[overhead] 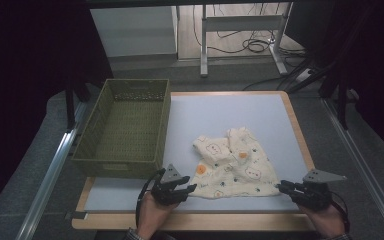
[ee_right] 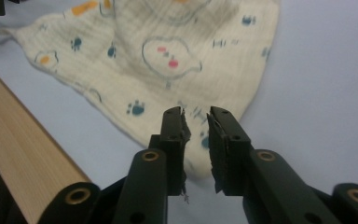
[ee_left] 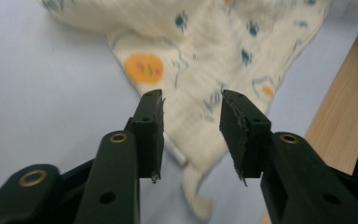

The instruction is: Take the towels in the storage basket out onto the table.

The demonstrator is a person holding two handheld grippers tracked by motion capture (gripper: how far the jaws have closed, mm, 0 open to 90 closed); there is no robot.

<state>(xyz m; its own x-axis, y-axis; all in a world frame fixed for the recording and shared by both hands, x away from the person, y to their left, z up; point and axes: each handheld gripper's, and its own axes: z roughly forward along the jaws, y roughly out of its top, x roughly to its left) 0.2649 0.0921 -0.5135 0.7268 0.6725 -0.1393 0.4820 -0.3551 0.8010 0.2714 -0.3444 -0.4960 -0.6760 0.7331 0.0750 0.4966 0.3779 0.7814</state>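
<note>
On the table's (overhead: pixel 190 107) near half, right of the green basket (overhead: pixel 125 127), the printed cloth (overhead: pixel 232 165) lies rumpled. The left gripper (overhead: pixel 189 189) and right gripper (overhead: pixel 281 187) flank its near corners, jaws parted and empty, apparently poised to pinch both.

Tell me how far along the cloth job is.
Nothing looks finished: the cloth lies crumpled on the table, and the basket beside it holds nothing. In hand: the left claw and right claw, both open, at its near corners. Gripping and handling it remain.
</note>
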